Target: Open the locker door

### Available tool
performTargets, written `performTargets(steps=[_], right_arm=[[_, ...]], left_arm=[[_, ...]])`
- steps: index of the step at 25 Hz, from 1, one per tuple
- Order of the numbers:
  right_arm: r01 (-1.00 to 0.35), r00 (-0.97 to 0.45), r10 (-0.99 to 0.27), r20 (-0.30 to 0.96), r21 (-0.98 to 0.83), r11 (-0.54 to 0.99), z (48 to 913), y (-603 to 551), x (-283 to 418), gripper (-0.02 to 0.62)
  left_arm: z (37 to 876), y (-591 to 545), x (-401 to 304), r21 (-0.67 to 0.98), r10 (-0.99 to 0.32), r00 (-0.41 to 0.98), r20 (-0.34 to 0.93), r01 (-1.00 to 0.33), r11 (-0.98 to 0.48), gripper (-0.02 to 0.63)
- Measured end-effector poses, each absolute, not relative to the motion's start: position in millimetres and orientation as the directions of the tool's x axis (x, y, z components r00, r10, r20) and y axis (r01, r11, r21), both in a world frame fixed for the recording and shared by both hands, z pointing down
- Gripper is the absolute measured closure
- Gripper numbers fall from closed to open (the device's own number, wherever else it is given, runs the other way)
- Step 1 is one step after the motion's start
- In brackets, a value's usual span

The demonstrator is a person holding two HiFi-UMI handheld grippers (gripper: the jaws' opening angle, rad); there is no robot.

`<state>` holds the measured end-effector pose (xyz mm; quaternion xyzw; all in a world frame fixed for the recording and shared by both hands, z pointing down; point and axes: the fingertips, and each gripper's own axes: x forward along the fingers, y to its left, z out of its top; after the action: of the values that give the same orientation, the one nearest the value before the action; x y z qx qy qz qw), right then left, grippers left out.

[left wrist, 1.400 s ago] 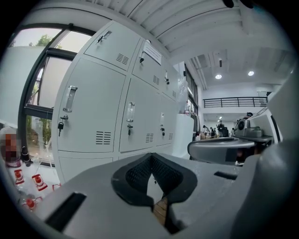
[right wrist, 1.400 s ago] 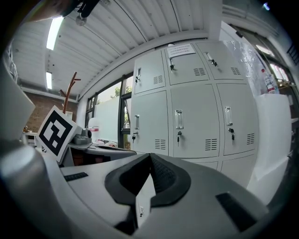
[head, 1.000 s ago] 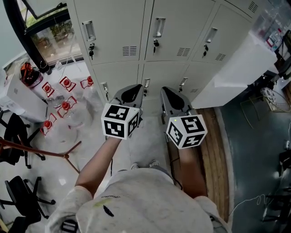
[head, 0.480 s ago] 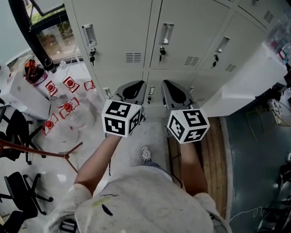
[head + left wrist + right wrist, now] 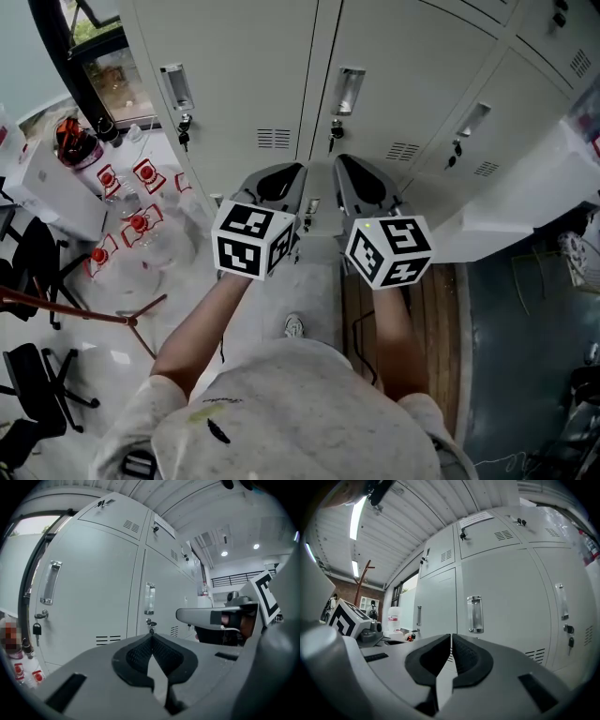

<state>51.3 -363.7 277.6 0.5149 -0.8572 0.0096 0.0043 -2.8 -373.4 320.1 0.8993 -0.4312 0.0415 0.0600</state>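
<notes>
Quick rundown of where you're at: both grippers are clenched and empty. In the left gripper view the left gripper [image 5: 151,637] has its dark ribbed pads pressed together at the tips with nothing between them. It's the same in the right gripper view, where the right gripper [image 5: 451,635] shows only a hairline seam between its pads. The locker door [image 5: 403,75] you're after is the middle one in the upper row. It's shut, straight ahead of both sets of jaws, and neither set touches it. From the left jaws, its recessed handle [image 5: 149,598] stands right above the tips, with the key [image 5: 151,623] in the lock just under it, almost on the tip line. The vent slots [image 5: 174,631] sit a bit right of the tips. From the right jaws, the same handle [image 5: 475,613] is just above and slightly right of the tips. From the head view the two grippers run side by side, close together but apart, both pointing at the lockers, with the marker cubes [image 5: 248,242] behind the jaws on your side. The neighbouring door [image 5: 234,66] sits off to the left of the left jaws, with its own handle and dangling key. Well off to that same side there's a bunch of red-labelled bottles [image 5: 131,220] on the floor.
</notes>
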Motion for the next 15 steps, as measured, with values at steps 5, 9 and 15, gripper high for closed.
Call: performTargets(steps=[5, 9, 15], right_arm=[[-0.864, -0.503, -0.864, 0.014, -0.009, 0.503, 272, -388, 51, 0.591], [-0.857, -0.516, -0.857, 0.012, 0.002, 0.516, 267, -405, 52, 0.591], [-0.847, -0.532, -0.847, -0.004, 0.011, 0.532, 257, -427, 54, 0.579]], left_arm=[[322, -392, -1, 0.073, -0.786, 0.604, 0.131, -0.797, -0.6, 0.6], [321, -404, 5, 0.071, -0.793, 0.597, 0.125, -0.802, -0.593, 0.6], [319, -424, 11, 0.065, -0.801, 0.586, 0.119, -0.81, -0.583, 0.6]])
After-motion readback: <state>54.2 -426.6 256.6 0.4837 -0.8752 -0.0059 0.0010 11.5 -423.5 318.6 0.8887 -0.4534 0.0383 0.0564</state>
